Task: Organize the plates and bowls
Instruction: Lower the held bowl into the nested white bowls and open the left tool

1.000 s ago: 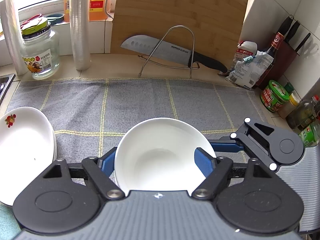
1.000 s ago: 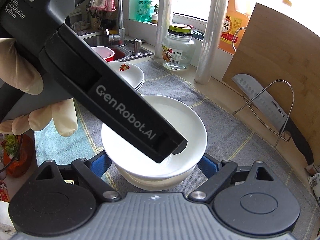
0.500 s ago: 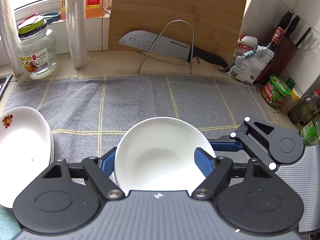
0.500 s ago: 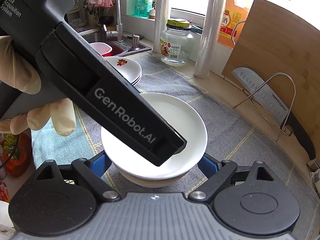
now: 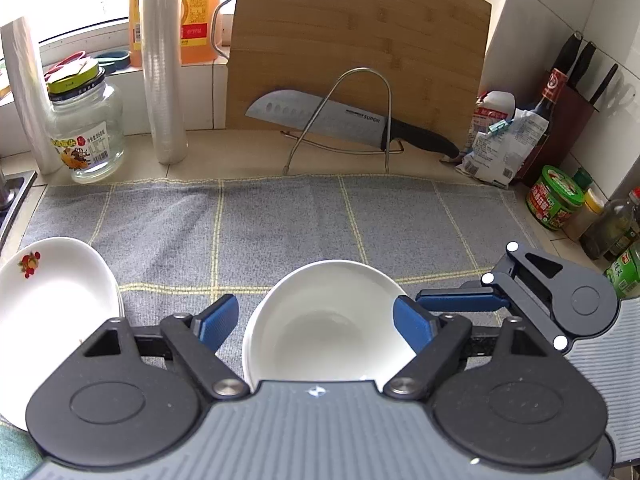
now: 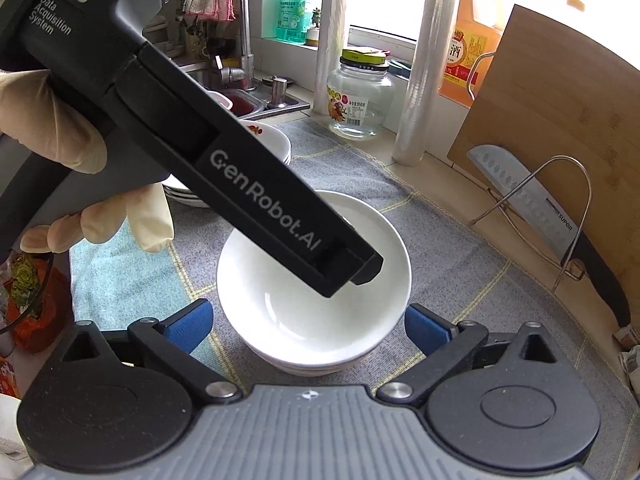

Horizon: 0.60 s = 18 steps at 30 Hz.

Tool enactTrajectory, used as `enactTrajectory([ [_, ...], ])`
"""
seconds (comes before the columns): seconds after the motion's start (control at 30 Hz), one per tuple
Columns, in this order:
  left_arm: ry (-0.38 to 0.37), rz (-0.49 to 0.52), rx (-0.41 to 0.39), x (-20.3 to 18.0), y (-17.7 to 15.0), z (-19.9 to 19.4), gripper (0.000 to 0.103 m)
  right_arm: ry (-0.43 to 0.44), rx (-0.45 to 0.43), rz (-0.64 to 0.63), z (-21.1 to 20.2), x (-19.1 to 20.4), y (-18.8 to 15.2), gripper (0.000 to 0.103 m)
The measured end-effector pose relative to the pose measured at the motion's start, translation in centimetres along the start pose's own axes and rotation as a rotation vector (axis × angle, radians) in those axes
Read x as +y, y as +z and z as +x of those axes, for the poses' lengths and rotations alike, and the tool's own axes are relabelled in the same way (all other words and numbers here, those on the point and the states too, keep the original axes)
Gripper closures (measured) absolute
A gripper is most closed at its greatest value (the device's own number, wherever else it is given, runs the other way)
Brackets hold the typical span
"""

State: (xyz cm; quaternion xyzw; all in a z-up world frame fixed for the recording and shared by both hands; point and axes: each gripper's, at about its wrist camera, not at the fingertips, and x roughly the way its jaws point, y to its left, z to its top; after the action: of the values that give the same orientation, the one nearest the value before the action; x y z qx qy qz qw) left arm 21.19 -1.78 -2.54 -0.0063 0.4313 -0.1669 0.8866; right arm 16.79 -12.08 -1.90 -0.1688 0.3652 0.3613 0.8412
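Note:
A stack of white bowls sits on the grey cloth; it also shows in the right wrist view. My left gripper is open, its blue pads apart on either side of the top bowl without touching it. My right gripper is open just in front of the stack, and its side shows in the left wrist view. The left gripper's body hangs over the bowl. A stack of white plates with a red fruit print lies to the left.
A cutting board and a knife on a wire rack stand at the back. A glass jar, film rolls, bottles and jars line the edges. A sink is at far left.
Both grippers have lifted and drawn back a little from the bowl stack. The left gripper's pads, which were close against the top bowl's rim, now stand clear of it.

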Motion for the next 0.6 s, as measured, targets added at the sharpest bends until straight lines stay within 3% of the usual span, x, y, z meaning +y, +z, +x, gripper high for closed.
enactTrajectory([
  [0.13,0.004,0.003,-0.046,0.3,0.2,-0.7,0.017,-0.010,-0.031,0.007,-0.4,-0.2,0.2,0.000],
  [0.47,-0.180,0.013,-0.090,-0.7,0.1,-0.9,0.017,-0.023,-0.038,-0.002,-0.5,-0.1,0.3,0.000],
  [0.6,-0.166,0.014,-0.073,-0.7,0.2,-0.3,0.017,-0.034,-0.031,0.014,-0.7,-0.4,-0.1,0.000],
])
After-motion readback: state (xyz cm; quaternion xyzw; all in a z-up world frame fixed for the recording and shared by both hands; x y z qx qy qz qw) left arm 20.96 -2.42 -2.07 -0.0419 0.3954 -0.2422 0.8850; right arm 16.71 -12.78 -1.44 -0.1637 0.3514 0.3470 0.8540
